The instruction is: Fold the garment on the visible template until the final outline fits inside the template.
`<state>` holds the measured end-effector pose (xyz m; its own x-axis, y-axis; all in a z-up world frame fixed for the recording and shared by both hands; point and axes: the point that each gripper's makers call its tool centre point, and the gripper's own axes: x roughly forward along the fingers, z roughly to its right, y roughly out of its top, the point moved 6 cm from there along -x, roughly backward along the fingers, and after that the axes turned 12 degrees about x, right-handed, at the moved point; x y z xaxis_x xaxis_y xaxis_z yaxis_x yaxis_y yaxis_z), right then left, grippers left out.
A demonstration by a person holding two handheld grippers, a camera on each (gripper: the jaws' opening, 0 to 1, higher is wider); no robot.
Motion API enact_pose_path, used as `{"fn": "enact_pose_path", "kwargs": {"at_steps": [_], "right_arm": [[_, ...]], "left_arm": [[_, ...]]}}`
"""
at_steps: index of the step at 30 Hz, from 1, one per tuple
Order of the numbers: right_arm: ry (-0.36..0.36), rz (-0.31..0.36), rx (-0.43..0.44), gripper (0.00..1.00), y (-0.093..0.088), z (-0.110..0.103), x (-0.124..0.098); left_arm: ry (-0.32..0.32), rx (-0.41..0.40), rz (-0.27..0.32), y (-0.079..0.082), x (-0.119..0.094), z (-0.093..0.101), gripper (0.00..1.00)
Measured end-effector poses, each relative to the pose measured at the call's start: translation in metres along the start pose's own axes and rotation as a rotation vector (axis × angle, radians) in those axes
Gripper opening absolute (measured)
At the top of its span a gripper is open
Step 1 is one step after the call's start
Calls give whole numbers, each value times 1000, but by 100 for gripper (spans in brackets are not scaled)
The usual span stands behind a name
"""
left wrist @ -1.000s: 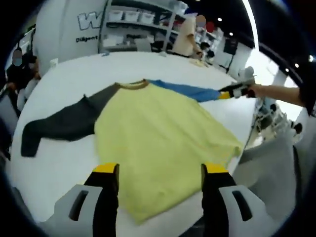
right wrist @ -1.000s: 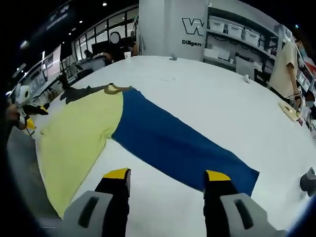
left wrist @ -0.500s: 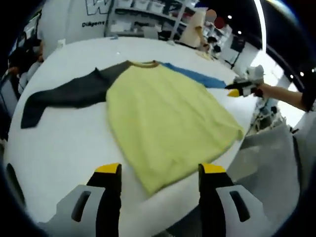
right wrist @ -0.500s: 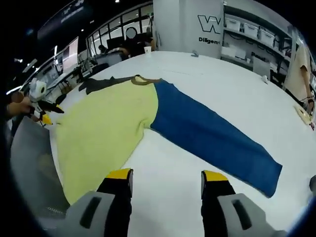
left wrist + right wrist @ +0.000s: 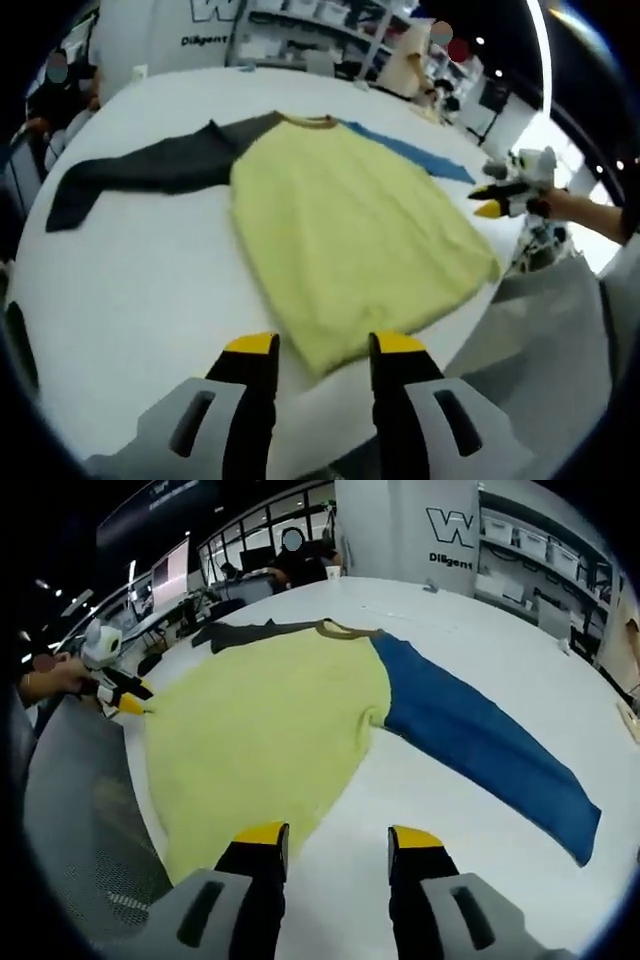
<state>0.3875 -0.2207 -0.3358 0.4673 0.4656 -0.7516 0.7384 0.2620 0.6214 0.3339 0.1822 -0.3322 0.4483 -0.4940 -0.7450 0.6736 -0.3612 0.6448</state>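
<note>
Evidently no fold had begun: the garment [image 5: 350,225] lay spread flat on the white table [image 5: 140,270], both the left gripper [image 5: 318,352] and right gripper [image 5: 327,840] released, empty, near its hem, so grasping the hem corners seemed next.

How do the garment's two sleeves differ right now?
The blue sleeve is bright blue; the dark grey sleeve is charcoal. They run off opposite sides of the yellow body. In the left gripper view the grey sleeve's full length shows, the blue sleeve only as a thin strip. Both are long and lie flat on the white table.
</note>
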Motion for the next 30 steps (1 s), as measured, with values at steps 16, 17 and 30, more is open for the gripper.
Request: {"fn": "enact_pose_path", "kwargs": {"at_steps": [16,17,30], "right_arm": [[-24,-44,-14,14,-14,-19,1],[-21,-45,0,12,-14,-20,1],[-13,-79,33,0,-23,-25,3]], "left_arm": [[-13,-53,85,12,5,-3,5],[-18,-39,87,16,5,-1,5],[-101,60,164,80,17,13,0]]}}
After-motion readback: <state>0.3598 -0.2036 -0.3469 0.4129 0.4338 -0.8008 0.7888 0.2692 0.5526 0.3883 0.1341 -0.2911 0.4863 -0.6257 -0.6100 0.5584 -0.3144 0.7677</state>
